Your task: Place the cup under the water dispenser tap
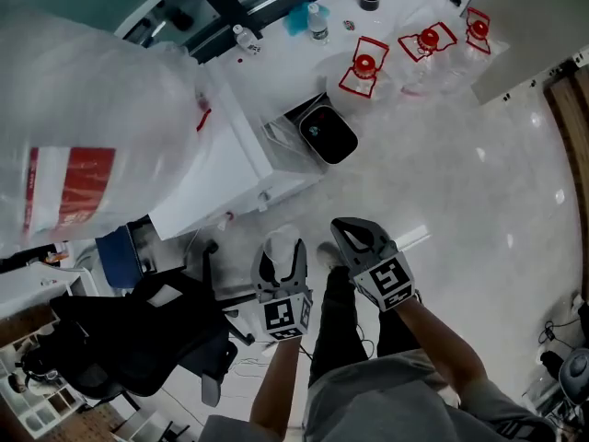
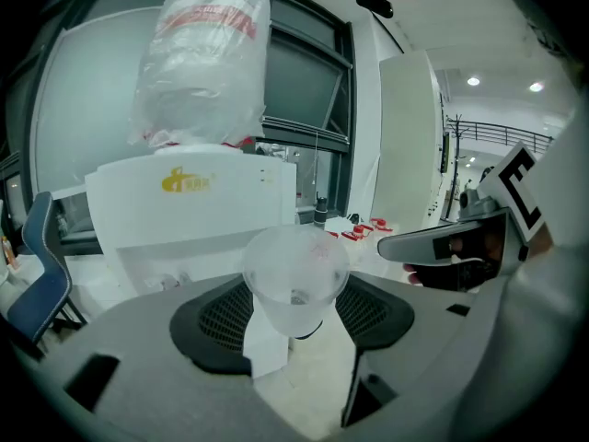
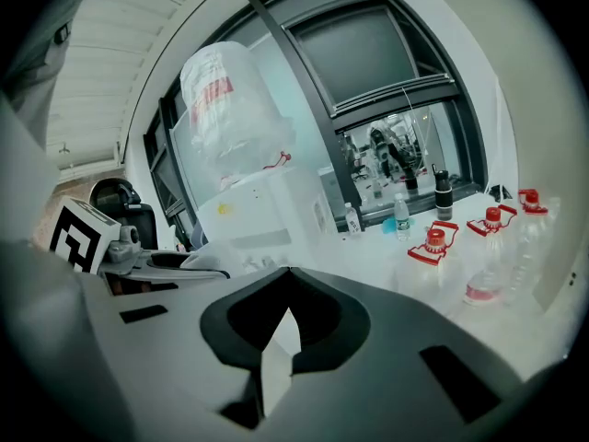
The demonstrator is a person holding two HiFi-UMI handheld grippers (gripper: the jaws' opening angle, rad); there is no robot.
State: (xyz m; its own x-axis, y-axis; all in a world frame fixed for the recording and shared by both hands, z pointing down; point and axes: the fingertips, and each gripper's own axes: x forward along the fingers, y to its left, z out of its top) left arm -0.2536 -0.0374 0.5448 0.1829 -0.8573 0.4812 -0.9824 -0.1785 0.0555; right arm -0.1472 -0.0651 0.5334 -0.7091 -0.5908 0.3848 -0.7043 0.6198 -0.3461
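A clear plastic cup [image 2: 294,279] stands upright between the jaws of my left gripper [image 2: 293,293], which is shut on it. In the head view the cup [image 1: 282,239] and the left gripper [image 1: 281,258] sit a little in front of the white water dispenser [image 1: 230,155]. The dispenser carries a large upturned bottle [image 1: 83,127]. Its small taps [image 1: 264,196] are apart from the cup. The dispenser [image 2: 193,205] fills the middle of the left gripper view. My right gripper [image 1: 345,231] hovers just right of the left one. Its jaws [image 3: 288,279] meet at the tips with nothing between them.
A black office chair [image 1: 147,339] and a blue chair [image 1: 115,256] stand left of my arms. A black-topped bin [image 1: 327,133] sits right of the dispenser. Water jugs with red caps [image 1: 365,67] and small bottles [image 1: 317,21] rest on the pale floor beyond. The person's legs [image 1: 336,330] are below.
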